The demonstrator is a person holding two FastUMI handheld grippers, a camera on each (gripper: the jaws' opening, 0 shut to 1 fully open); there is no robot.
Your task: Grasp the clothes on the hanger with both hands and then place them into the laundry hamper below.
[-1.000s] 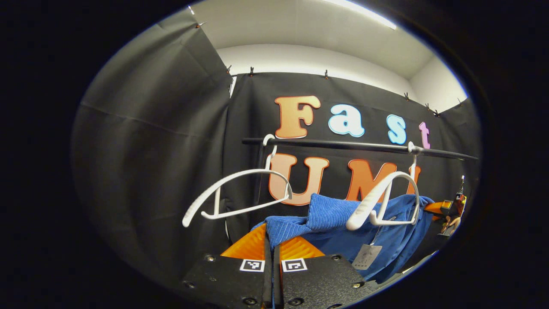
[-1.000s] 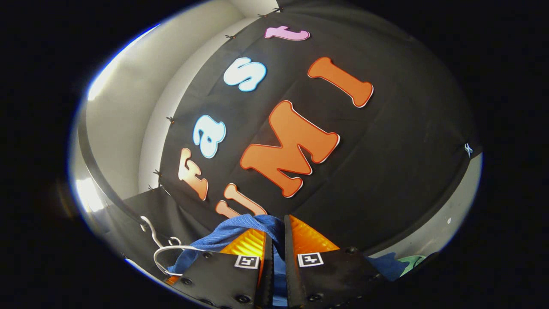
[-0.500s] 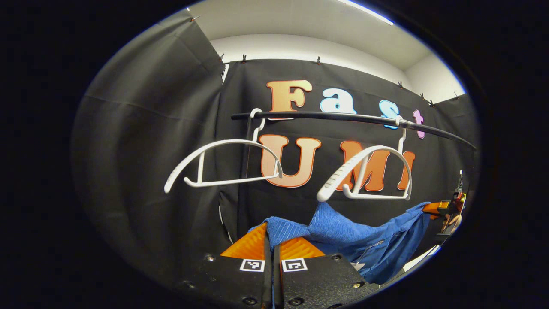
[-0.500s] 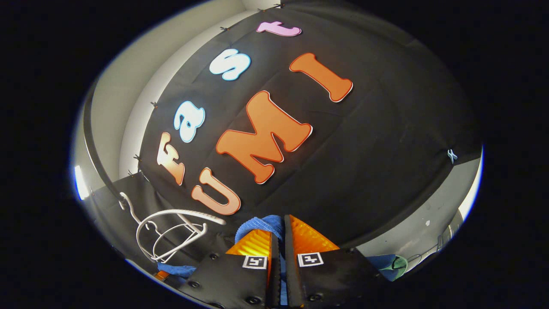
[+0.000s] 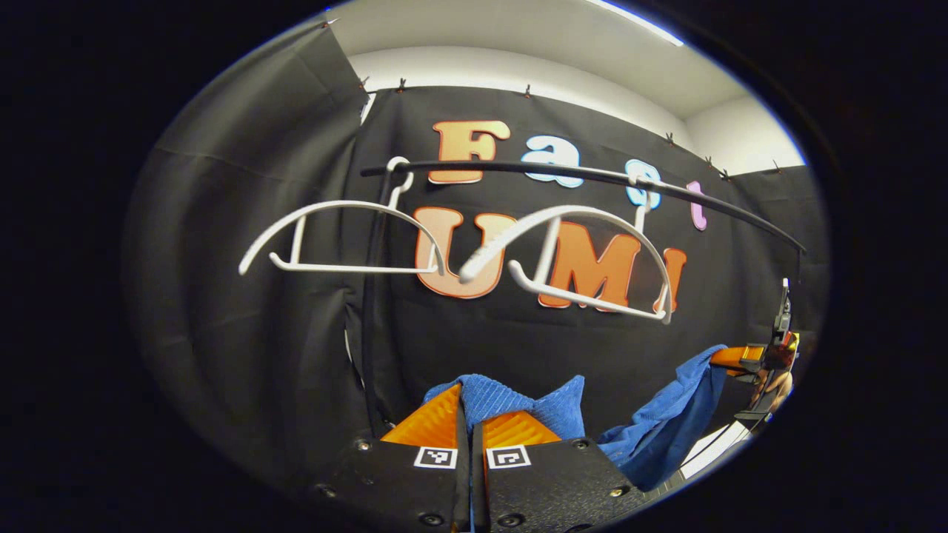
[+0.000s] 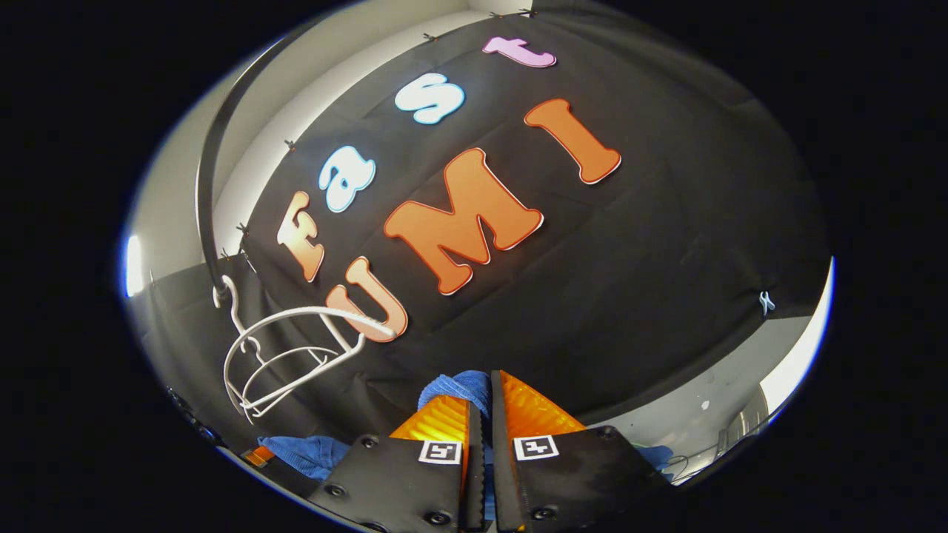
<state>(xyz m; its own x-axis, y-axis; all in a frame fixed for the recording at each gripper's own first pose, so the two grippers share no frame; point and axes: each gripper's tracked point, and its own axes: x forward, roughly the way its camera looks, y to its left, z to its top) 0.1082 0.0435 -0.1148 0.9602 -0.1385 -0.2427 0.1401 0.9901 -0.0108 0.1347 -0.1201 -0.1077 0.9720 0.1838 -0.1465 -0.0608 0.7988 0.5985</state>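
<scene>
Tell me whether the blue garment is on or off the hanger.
Off: the blue garment sags between both grippers, below the bare white hangers.

**Right gripper pinching blue cloth below the bare hangers**

In the right gripper view, the right gripper [image 6: 480, 426] is pressing both fingers together on a fold of blue ribbed knit garment [image 6: 455, 386], which is bulging up between them. More of the same blue fabric is showing at lower left. Two bare white plastic hangers [image 6: 285, 352] are hanging from a curved black metal rail [image 6: 206, 166] at the left, against the black cloth wall [image 6: 666, 244].
</scene>
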